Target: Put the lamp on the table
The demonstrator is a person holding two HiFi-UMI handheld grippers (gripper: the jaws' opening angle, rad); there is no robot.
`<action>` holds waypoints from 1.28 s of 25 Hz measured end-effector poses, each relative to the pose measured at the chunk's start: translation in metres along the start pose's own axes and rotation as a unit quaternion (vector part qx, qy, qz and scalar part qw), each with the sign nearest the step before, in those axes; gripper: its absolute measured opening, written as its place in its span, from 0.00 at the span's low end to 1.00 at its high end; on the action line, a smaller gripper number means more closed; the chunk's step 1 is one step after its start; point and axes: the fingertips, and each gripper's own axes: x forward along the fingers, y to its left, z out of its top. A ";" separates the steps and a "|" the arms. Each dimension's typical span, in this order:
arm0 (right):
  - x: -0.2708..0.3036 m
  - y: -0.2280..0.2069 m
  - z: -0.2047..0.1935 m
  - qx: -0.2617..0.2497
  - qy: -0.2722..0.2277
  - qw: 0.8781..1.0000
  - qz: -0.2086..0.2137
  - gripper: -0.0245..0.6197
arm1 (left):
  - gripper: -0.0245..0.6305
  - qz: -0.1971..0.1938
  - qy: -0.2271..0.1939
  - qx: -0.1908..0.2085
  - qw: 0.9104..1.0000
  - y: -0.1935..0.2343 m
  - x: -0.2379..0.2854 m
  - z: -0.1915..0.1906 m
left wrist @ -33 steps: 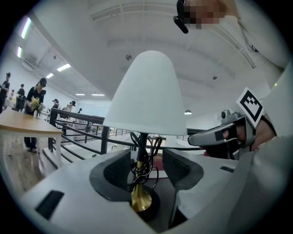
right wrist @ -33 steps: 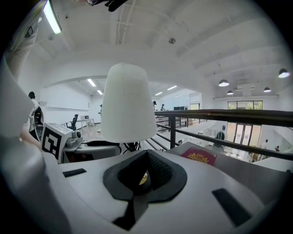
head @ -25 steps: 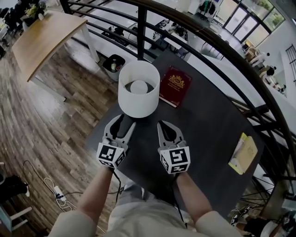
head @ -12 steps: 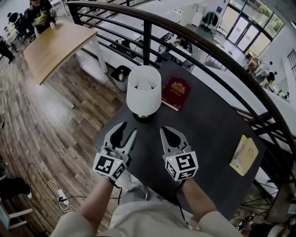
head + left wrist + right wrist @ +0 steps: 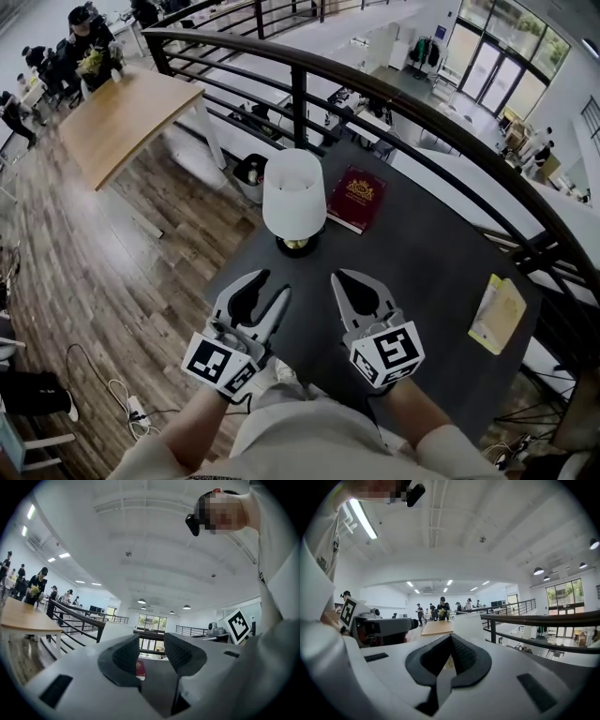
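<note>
Found the lamp [image 5: 294, 192] standing upright on the dark table [image 5: 422, 272], in the far left part of the top, with its white shade over a round base that rests on the surface. Noted it apart from both tools, which sit nearer along the same table.

Located the left hand-held gripper [image 5: 270, 284] over the near left part of the table, pointed toward the lamp. Confirmed from the left gripper view: jaws apart and closing, with nothing between the pads.

Located the right hand-held gripper [image 5: 349, 279] just to the right of the left one, also over the near part of the table and aimed the same way. Confirmed from the right gripper view: jaw tips together, nothing held.

Recorded a red book [image 5: 357, 199] lying flat just right of the lamp, and a yellow booklet [image 5: 495, 312] lying flat at the table's right edge, well apart from both.

Logged beyond the table a curved dark railing [image 5: 394, 89] along its far side, a dark bin [image 5: 251, 173] on the floor below the far left corner, and a wooden table [image 5: 122, 117] at the far left on a plank floor [image 5: 103, 272].
</note>
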 end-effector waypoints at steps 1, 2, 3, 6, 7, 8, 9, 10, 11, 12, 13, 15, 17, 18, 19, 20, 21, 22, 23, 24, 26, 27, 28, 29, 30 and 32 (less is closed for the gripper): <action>-0.004 0.005 0.006 -0.003 -0.005 1.000 0.006 0.04 | 0.30 -0.002 0.001 0.005 1.000 -0.005 -0.003 0.004; -0.008 0.009 0.011 -0.007 -0.007 1.000 0.010 0.04 | 0.30 -0.002 0.002 0.010 1.000 -0.009 -0.005 0.009; -0.012 0.012 0.014 -0.012 -0.006 1.000 0.012 0.04 | 0.29 -0.003 0.000 0.012 1.000 -0.013 -0.009 0.013; -0.024 0.022 0.018 -0.033 0.002 0.999 0.014 0.04 | 0.28 -0.004 -0.012 0.031 0.999 -0.025 -0.020 0.023; -0.028 0.025 0.020 -0.043 0.001 0.999 0.018 0.04 | 0.28 -0.002 -0.014 0.040 0.999 -0.028 -0.023 0.025; -0.033 0.030 0.024 -0.054 -0.003 0.998 0.025 0.04 | 0.23 0.001 -0.017 0.045 0.999 -0.030 -0.026 0.027; -0.038 0.034 0.029 -0.062 -0.010 0.998 0.032 0.04 | 0.19 0.001 -0.020 0.045 0.999 -0.032 -0.028 0.029; -0.042 0.038 0.033 -0.065 -0.018 0.997 0.037 0.04 | 0.18 -0.001 -0.022 0.041 0.999 -0.034 -0.030 0.030; -0.045 0.042 0.036 -0.065 -0.021 0.997 0.042 0.04 | 0.18 -0.006 -0.022 0.035 0.999 -0.036 -0.031 0.030; -0.048 0.044 0.037 -0.064 -0.019 0.997 0.046 0.04 | 0.18 -0.012 -0.022 0.030 0.999 -0.038 -0.032 0.030; -0.051 0.046 0.036 -0.063 -0.015 0.997 0.049 0.04 | 0.17 -0.016 -0.023 0.029 0.999 -0.041 -0.033 0.031; -0.055 0.048 0.030 -0.061 -0.003 0.997 0.051 0.04 | 0.13 -0.019 -0.023 0.039 0.999 -0.046 -0.033 0.031; -0.058 0.048 0.022 -0.054 0.005 0.997 0.051 0.04 | 0.10 -0.020 -0.019 0.048 0.998 -0.050 -0.032 0.027; -0.059 0.048 0.020 -0.048 0.001 0.998 0.049 0.04 | 0.09 -0.023 -0.014 0.049 0.998 -0.052 -0.033 0.023; -0.061 0.049 0.019 -0.043 -0.004 0.998 0.047 0.04 | 0.09 -0.028 -0.007 0.051 0.998 -0.054 -0.033 0.019; -0.062 0.051 0.018 -0.041 -0.009 0.998 0.044 0.04 | 0.08 -0.033 -0.002 0.052 0.998 -0.056 -0.033 0.014; -0.063 0.053 0.017 -0.042 -0.012 0.998 0.043 0.04 | 0.07 -0.034 0.001 0.052 0.998 -0.057 -0.035 0.011; -0.064 0.055 0.015 -0.042 -0.013 0.998 0.043 0.04 | 0.05 -0.033 0.000 0.052 0.998 -0.058 -0.037 0.009; -0.064 0.057 0.013 -0.042 -0.013 0.998 0.045 0.04 | 0.05 -0.029 -0.002 0.050 0.998 -0.058 -0.040 0.008; -0.064 0.060 0.012 -0.043 -0.013 0.998 0.047 0.04 | 0.04 -0.026 -0.005 0.049 0.998 -0.058 -0.043 0.006; -0.063 0.063 0.008 -0.050 -0.010 0.998 0.046 0.04 | 0.04 -0.027 -0.009 0.051 0.998 -0.059 -0.047 0.001; -0.063 0.064 0.007 -0.052 -0.008 0.998 0.046 0.04 | 0.04 -0.031 -0.008 0.055 0.998 -0.060 -0.048 -0.001; -0.063 0.065 0.005 -0.051 -0.007 0.998 0.045 0.04 | 0.04 -0.035 -0.006 0.060 0.998 -0.062 -0.048 -0.003; -0.063 0.066 0.004 -0.048 -0.006 0.998 0.045 0.04 | 0.04 -0.036 -0.005 0.064 0.997 -0.063 -0.047 -0.004; -0.063 0.067 0.003 -0.047 -0.005 0.998 0.046 0.04 | 0.04 -0.035 -0.007 0.067 0.997 -0.064 -0.048 -0.004; -0.060 0.068 0.002 -0.048 -0.006 0.998 0.047 0.04 | 0.04 -0.030 -0.012 0.074 0.997 -0.065 -0.049 -0.002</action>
